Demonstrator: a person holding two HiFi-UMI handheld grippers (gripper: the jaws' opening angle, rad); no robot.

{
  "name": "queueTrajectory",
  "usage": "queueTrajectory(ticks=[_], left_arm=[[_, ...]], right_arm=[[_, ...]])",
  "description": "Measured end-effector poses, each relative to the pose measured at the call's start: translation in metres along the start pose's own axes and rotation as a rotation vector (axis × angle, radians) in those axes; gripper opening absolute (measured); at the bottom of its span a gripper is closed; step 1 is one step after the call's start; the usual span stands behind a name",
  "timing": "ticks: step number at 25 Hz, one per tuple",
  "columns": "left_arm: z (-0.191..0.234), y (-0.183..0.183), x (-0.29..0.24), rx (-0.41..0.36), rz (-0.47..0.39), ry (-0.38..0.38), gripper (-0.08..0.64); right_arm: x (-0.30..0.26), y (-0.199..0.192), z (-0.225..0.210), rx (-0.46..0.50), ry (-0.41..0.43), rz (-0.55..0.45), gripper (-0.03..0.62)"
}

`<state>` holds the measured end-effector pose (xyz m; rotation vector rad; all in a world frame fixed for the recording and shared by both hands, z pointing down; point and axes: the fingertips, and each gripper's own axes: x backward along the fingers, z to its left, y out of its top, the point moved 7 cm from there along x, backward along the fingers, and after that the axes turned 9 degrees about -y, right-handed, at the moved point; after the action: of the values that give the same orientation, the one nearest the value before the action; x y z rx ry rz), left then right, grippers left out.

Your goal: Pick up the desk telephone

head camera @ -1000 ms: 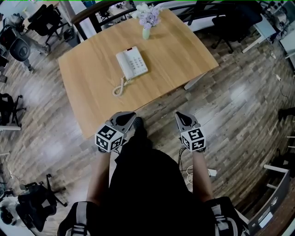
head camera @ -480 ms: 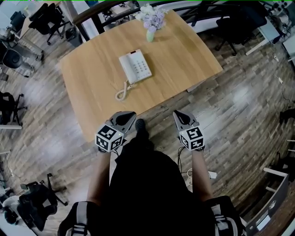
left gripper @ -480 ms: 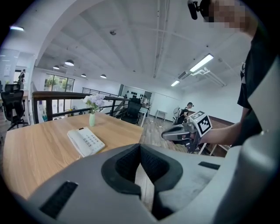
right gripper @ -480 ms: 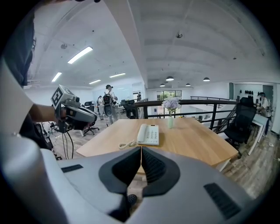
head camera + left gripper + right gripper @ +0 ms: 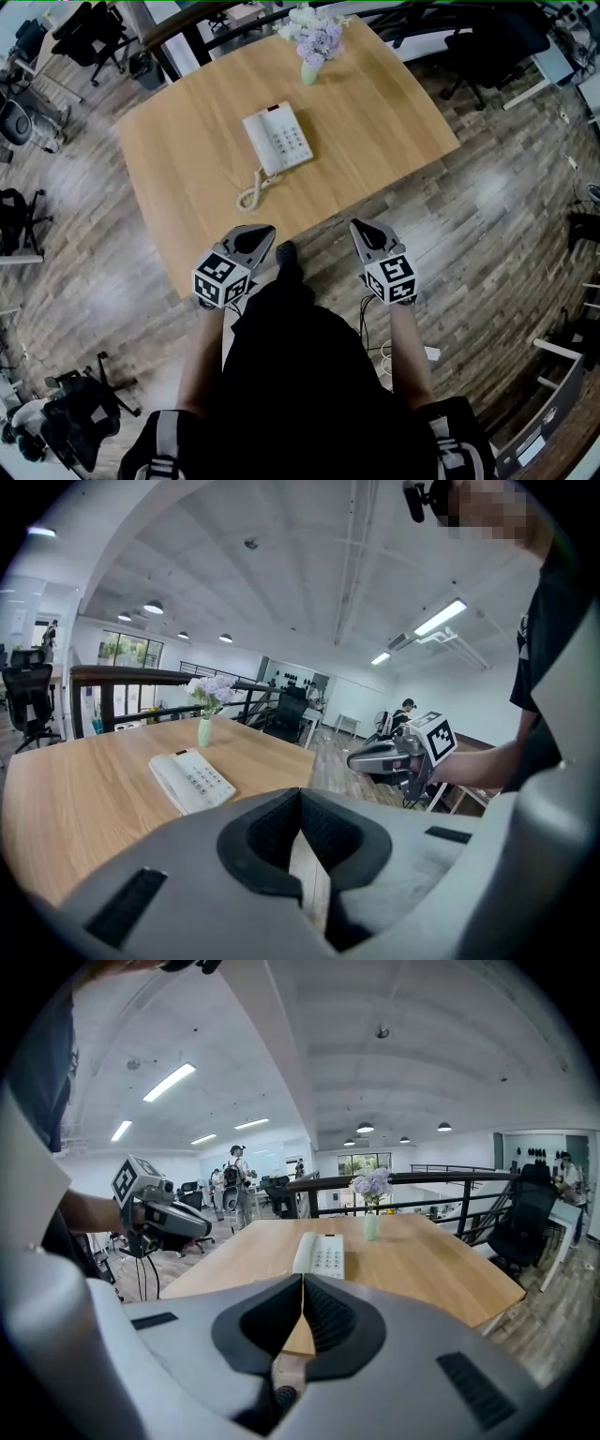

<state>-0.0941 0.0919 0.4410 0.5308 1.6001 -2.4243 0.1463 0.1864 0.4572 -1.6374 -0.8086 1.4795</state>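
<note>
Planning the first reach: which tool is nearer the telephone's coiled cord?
The left tool: in the head view its tip meets the near edge of the table just below the coiled cord, while the right tool hangs over the floor, farther aside.

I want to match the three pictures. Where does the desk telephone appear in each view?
Head view: the desk telephone is in the upper middle, on the wooden table.
Left gripper view: it is left of centre, on the same table.
Right gripper view: it is near the centre, slightly right.
Shared landmark: the vase of flowers beyond the telephone shows in every view.
</note>
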Motion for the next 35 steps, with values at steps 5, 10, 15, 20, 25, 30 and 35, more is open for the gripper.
queueTrajectory(ticks=[5, 10, 15, 20, 25, 30, 35], left_arm=[[0.020, -0.002, -0.004, 0.024, -0.006, 0.001, 0.021], [0.043, 0.001, -0.015, 0.051, -0.021, 0.000, 0.021], [0.064, 0.014, -0.026, 0.045, -0.024, -0.016, 0.021], [0.078, 0.033, -0.039, 0.023, -0.019, -0.037, 0.021], [0.088, 0.040, -0.047, 0.011, -0.003, -0.057, 0.021], [0.097, 0.051, -0.053, 0.001, -0.002, -0.073, 0.021], [0.109, 0.053, -0.053, 0.007, 0.001, -0.078, 0.021]], right_arm=[[-0.024, 0.004, 0.003, 0.010, 0.021, 0.023, 0.025], [-0.050, 0.015, 0.000, 0.047, 0.042, 0.043, 0.025], [-0.072, 0.035, -0.006, 0.068, 0.041, 0.033, 0.025], [-0.084, 0.044, -0.014, 0.067, 0.029, 0.032, 0.025], [-0.087, 0.041, -0.019, 0.048, 0.009, 0.042, 0.025], [-0.090, 0.042, -0.028, 0.029, -0.023, 0.054, 0.025], [-0.100, 0.049, -0.029, 0.029, -0.031, 0.050, 0.025]])
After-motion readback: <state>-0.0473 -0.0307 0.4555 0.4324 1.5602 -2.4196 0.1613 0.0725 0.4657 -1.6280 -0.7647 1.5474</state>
